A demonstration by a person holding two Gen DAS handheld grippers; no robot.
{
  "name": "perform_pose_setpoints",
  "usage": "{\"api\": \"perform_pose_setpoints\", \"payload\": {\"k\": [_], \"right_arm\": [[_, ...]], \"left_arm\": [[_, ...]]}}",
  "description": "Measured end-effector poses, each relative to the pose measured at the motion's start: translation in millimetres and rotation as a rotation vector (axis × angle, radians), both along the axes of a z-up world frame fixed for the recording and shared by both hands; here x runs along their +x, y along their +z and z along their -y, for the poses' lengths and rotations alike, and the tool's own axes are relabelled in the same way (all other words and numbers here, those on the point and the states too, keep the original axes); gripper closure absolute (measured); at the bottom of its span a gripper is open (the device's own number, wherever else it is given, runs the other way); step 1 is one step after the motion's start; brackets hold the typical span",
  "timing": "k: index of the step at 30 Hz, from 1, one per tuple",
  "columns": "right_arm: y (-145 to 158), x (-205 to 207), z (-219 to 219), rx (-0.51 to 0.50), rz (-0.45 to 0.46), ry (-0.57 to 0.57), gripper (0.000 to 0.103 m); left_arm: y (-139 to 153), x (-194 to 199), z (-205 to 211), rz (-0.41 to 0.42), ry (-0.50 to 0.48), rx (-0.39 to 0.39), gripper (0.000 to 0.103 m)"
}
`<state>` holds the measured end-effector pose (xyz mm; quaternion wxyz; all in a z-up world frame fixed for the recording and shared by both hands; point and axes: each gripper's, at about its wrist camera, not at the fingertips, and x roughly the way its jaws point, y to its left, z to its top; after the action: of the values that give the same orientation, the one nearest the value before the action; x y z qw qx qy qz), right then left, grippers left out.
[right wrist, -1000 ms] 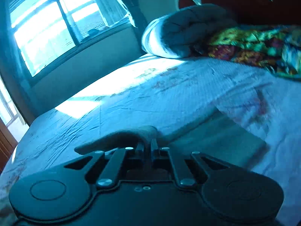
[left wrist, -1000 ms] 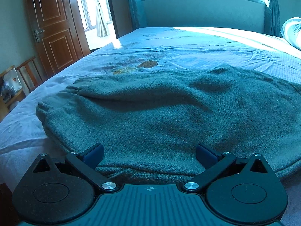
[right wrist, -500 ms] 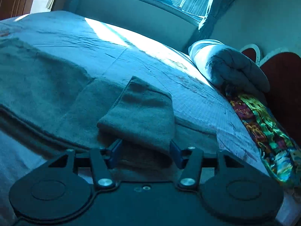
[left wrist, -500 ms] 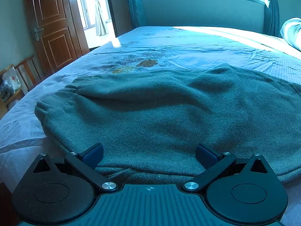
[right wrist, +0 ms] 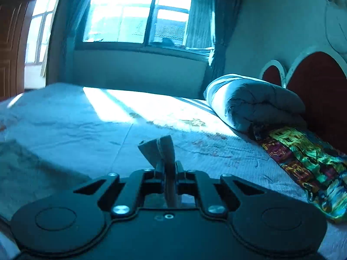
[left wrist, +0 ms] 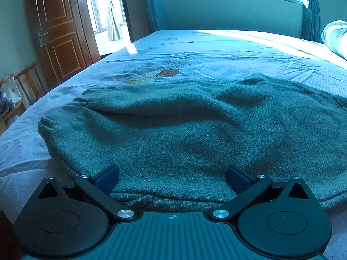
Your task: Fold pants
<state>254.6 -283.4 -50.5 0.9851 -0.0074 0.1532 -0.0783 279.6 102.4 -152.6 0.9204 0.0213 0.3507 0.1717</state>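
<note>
Grey-green knit pants (left wrist: 173,125) lie spread on the bed, the elastic waistband (left wrist: 71,108) at the left. My left gripper (left wrist: 172,177) is open, its blue pads either side of the pants' near edge, resting low on the cloth. My right gripper (right wrist: 168,165) is shut on a fold of the pants' cloth (right wrist: 159,149), held up above the sheet. More of the pants (right wrist: 26,166) lies at the left in the right wrist view.
The bed sheet (left wrist: 206,52) is pale blue with a flower print. A rolled duvet (right wrist: 253,101) and a bright patterned cloth (right wrist: 303,162) lie by the headboard (right wrist: 321,82). A wooden door (left wrist: 58,28) and a chair (left wrist: 26,84) stand left of the bed.
My right gripper was open over a folded pant leg half a second ago; now it is shut on the cloth and lifted, facing the window. The left gripper has barely moved.
</note>
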Motion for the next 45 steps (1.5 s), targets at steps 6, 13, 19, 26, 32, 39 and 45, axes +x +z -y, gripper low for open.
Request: {"api": "perform_pose_setpoints", "payload": {"k": [6,13,19,26,32,39,45], "right_arm": [[-53.3,-29.9,139.9,0.557,-0.060,-0.245,0.103],[-126.0,-45.3,157.6,0.777,-0.104,-0.284,0.103],[-114.1,-49.2,159.8,0.786,-0.083,-0.271,0.102],[-110.2,-87.4,177.5,0.863,0.010,-0.327,0.087],[-140.6,-92.5,188.7,1.099,-0.001,-0.303,0.090],[-144.2,-82.0,179.9,1.173,0.017,-0.328,0.090],[-158.9,-84.7,180.1,1.194,-0.021,-0.374,0.099]], "left_arm": [[1.5,1.6,-1.6,-0.012,-0.011,-0.004,0.000],[1.8,1.9,-3.4,-0.019,-0.022,-0.009,0.000],[1.7,1.5,-3.5,-0.020,-0.022,-0.009,0.000],[2.3,0.6,-6.0,-0.023,-0.039,-0.014,0.000],[0.4,-1.6,-2.6,-0.011,-0.028,-0.002,0.000],[0.3,-2.6,-3.5,-0.007,-0.032,-0.006,0.000],[-0.7,-3.7,-3.6,0.002,-0.031,-0.004,0.000]]}}
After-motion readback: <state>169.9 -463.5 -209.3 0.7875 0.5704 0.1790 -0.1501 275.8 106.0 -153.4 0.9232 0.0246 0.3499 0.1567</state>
